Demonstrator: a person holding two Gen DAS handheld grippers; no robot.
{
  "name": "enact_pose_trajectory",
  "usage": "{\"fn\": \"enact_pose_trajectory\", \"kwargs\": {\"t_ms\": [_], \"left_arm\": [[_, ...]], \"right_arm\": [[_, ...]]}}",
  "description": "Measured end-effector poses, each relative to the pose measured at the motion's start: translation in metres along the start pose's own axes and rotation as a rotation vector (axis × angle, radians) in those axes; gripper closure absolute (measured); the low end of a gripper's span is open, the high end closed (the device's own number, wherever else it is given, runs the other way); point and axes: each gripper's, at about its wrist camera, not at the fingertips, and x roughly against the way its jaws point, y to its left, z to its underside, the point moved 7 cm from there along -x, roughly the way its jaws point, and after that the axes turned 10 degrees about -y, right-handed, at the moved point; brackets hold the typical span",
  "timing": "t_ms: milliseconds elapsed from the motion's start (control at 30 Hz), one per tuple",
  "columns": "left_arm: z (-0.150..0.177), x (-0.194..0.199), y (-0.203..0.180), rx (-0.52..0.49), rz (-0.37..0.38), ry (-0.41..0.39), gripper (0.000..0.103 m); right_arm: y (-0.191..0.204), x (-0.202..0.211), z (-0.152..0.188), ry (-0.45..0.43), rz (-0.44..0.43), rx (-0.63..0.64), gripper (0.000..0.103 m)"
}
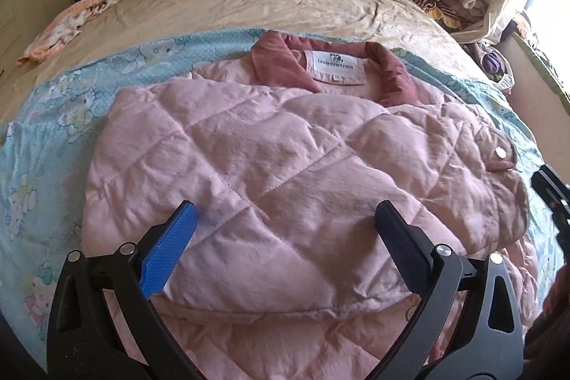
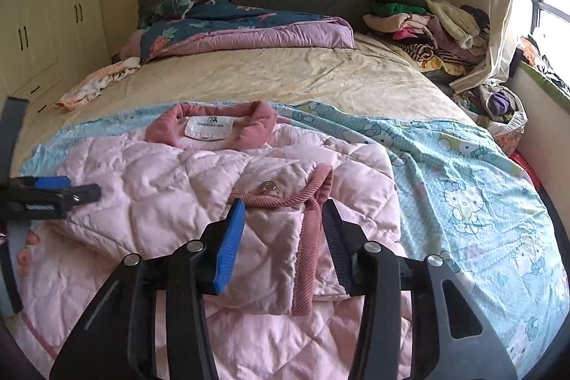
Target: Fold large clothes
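Note:
A pale pink quilted jacket [image 1: 270, 162] lies flat on the bed, its darker pink collar [image 1: 392, 73] and white label [image 1: 335, 66] at the far end. One sleeve is folded across its front. That sleeve's ribbed pink cuff [image 2: 306, 259], with a metal snap [image 2: 267, 186], lies between the fingers of my right gripper [image 2: 283, 207]; the jaws stand apart and the pads do not press on it. My left gripper [image 1: 285, 212] hovers wide open over the jacket's near left part, nothing between its fingers. It also shows from the side as the left gripper [image 2: 53, 193] in the right wrist view.
The jacket rests on a light blue cartoon-cat sheet [image 2: 463, 173] over a beige bedsheet [image 1: 249, 6]. A folded quilt [image 2: 249, 34] lies at the headboard, a pile of clothes [image 2: 427, 20] at the back right, a small orange-and-white cloth [image 1: 64, 27] at the left. Wardrobe left, window right.

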Motion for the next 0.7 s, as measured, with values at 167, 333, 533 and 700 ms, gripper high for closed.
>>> {"fn": "enact_pose_trajectory", "kwargs": {"t_ms": [167,333,533,700], "left_arm": [[0.006,-0.015,0.011,0.009,-0.014,0.036,0.009],[0.012,-0.032,0.022,0.019,-0.018,0.054,0.008],[0.014,-0.040,0.027,0.028,-0.005,0.049,0.008],[0.013,-0.042,0.029,0.029,0.005,0.045,0.008]], "right_arm": [[0.014,0.003,-0.009,0.006,-0.034,0.015,0.040],[0.046,-0.003,-0.016,0.031,-0.094,0.070,0.033],[0.080,-0.023,-0.020,0.094,-0.137,0.111,0.026],[0.093,-0.054,-0.005,0.187,-0.131,0.155,0.026]]}}
